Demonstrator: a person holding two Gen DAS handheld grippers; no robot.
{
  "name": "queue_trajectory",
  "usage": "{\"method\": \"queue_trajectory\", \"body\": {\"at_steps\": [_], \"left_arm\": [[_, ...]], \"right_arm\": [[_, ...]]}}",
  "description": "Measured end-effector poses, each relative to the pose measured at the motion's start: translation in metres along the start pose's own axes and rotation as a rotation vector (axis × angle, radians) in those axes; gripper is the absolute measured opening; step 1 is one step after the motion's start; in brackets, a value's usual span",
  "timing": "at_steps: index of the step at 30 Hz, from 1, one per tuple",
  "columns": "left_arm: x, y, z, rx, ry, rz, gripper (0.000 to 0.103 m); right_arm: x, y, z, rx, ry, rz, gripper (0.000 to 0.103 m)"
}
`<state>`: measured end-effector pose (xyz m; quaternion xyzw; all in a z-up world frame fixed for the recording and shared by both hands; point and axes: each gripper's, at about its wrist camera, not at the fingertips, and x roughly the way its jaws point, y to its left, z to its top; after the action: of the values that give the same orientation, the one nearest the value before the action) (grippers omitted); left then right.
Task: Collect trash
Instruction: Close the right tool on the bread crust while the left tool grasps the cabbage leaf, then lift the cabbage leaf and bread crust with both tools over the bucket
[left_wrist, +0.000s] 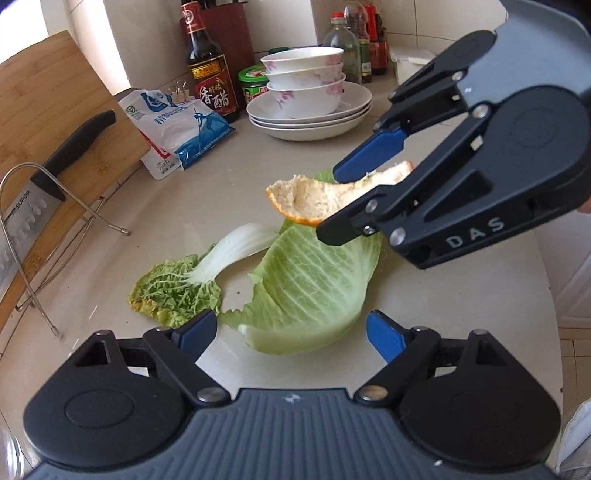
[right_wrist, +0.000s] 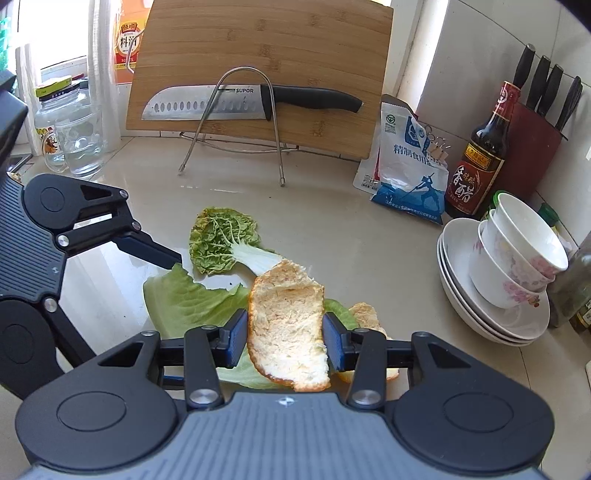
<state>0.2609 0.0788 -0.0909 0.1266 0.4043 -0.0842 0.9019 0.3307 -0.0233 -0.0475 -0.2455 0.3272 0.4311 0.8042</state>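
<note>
- Orange peel (right_wrist: 288, 328) sits clamped between the right gripper's (right_wrist: 286, 341) blue pads, lifted clear of the counter (right_wrist: 332, 236), its long axis running along the fingers.
- Cabbage leaf (left_wrist: 310, 288) lies straight ahead of the left gripper (left_wrist: 291, 332), whose jaws stand wide apart and empty (clearly the nearer hand); a second peel (right_wrist: 364, 314) lies under the right.
- Pale glossy stone counter; plates (left_wrist: 306, 118), bottle, knife and board crowd the back.

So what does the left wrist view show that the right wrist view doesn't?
Only the left wrist view: the right gripper from outside, lifting the orange peel.
Only the right wrist view: a second peel piece on the counter, glass jars, and the knife's full blade.
Both: the cabbage leaf, the napa leaf, the stacked bowls, and the open left gripper.
</note>
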Motion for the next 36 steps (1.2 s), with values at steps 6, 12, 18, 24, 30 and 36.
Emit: {"method": "queue_trajectory", "body": {"at_steps": [6, 12, 18, 24, 30, 36], "left_arm": [[0.007, 0.000, 0.003, 0.060, -0.004, -0.060, 0.086], [0.012, 0.004, 0.003, 0.099, 0.016, -0.101, 0.074], [0.014, 0.014, 0.006, 0.104, 0.041, -0.173, 0.066], [0.010, 0.013, 0.006, 0.110, 0.041, -0.198, 0.054], [0.001, 0.010, 0.008, 0.107, 0.036, -0.206, 0.048], [-0.012, 0.005, 0.007, 0.108, 0.024, -0.210, 0.046]], "right_arm": [[-0.008, -0.003, -0.006, 0.026, -0.002, -0.015, 0.049], [-0.020, -0.004, -0.011, 0.047, -0.013, -0.035, 0.049], [-0.030, -0.005, -0.019, 0.078, -0.012, -0.062, 0.049], [-0.041, -0.004, -0.030, 0.109, -0.004, -0.090, 0.049], [-0.052, -0.001, -0.039, 0.129, 0.001, -0.113, 0.049], [-0.064, 0.003, -0.046, 0.145, -0.003, -0.135, 0.049]]}}
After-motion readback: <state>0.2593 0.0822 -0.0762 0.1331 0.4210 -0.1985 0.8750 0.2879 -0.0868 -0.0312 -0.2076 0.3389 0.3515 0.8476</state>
